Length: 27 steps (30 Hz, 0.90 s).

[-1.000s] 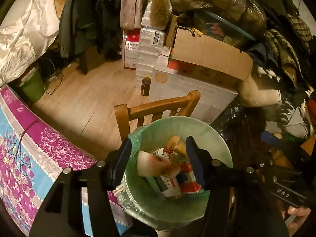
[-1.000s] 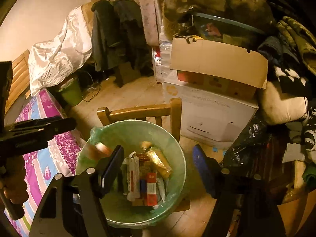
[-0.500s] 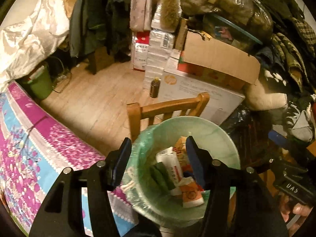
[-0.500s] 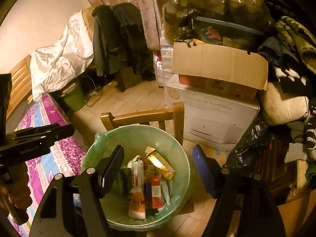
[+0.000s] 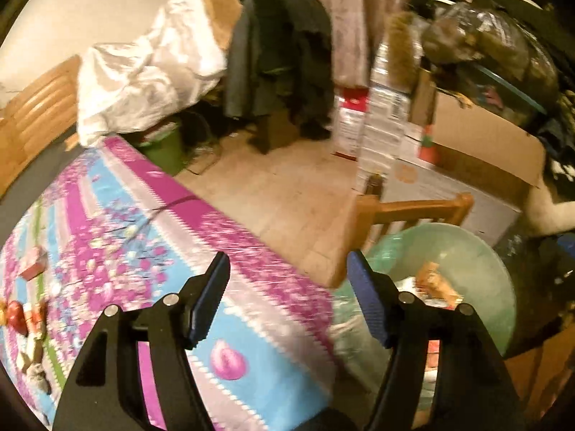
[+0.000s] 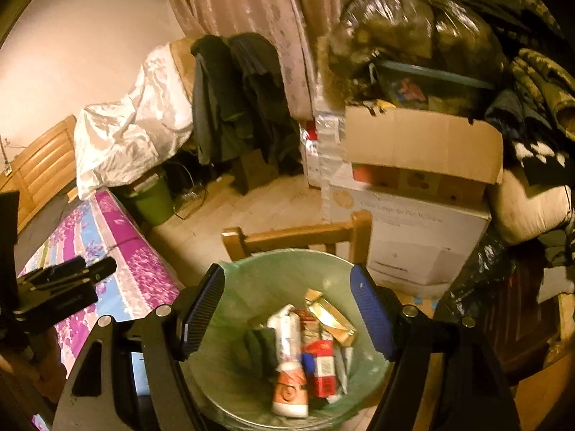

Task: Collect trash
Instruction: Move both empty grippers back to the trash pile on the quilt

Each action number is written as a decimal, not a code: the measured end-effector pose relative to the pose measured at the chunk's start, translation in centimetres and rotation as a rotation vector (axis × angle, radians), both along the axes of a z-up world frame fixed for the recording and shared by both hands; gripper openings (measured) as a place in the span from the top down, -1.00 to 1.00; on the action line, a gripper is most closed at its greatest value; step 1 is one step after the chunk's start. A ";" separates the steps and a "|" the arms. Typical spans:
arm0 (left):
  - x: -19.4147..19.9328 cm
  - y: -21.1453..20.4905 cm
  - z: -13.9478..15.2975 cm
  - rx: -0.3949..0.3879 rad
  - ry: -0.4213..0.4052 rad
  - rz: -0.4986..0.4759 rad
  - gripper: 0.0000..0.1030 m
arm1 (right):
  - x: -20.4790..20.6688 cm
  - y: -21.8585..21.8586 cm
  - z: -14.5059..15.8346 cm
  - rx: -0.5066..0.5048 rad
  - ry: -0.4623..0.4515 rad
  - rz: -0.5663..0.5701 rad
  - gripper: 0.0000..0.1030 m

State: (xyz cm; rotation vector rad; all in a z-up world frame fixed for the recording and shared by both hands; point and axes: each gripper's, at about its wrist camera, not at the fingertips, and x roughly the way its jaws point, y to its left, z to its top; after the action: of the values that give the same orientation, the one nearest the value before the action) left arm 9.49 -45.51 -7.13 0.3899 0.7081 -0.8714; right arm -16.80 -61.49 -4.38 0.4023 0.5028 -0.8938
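Observation:
A green-lined trash bin (image 6: 251,287) sits on a wooden chair (image 6: 298,233) and holds several wrappers, a white tube (image 6: 287,355) and a red pack (image 6: 321,366). My right gripper (image 6: 287,314) is open and empty right above the bin. My left gripper (image 5: 287,298) is open and empty over the table edge, left of the bin (image 5: 478,262); it also shows at the left of the right wrist view (image 6: 61,287). Small trash pieces (image 5: 25,319) lie on the flowered tablecloth (image 5: 143,237) at the far left.
Cardboard boxes (image 6: 420,179) and piled bags (image 6: 413,36) stand behind the chair. A green bucket (image 6: 151,197), hanging coats (image 6: 237,100) and a white-draped shape (image 6: 125,136) line the back. Wooden floor (image 5: 287,186) lies between table and boxes.
The left gripper dropped a piece of trash into the bin, then swung left over the table. The right gripper stayed over the bin, open.

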 end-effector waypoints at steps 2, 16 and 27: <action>0.7 1.3 0.0 0.004 -0.029 0.050 -0.37 | 0.6 0.9 0.4 -0.023 -0.016 0.011 -0.43; 4.8 11.3 -1.6 0.026 -0.038 0.286 -0.45 | 6.4 8.1 1.1 -0.116 -0.016 0.160 -0.44; 6.0 20.0 -3.2 0.058 -0.007 0.449 -0.47 | 12.7 13.9 1.5 -0.122 -0.014 0.350 -0.47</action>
State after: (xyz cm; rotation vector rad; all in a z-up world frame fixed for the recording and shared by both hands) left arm 15.49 -25.49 -10.36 0.2696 0.7771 -0.4262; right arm -4.15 -47.62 -2.85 0.2007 0.4850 -0.5788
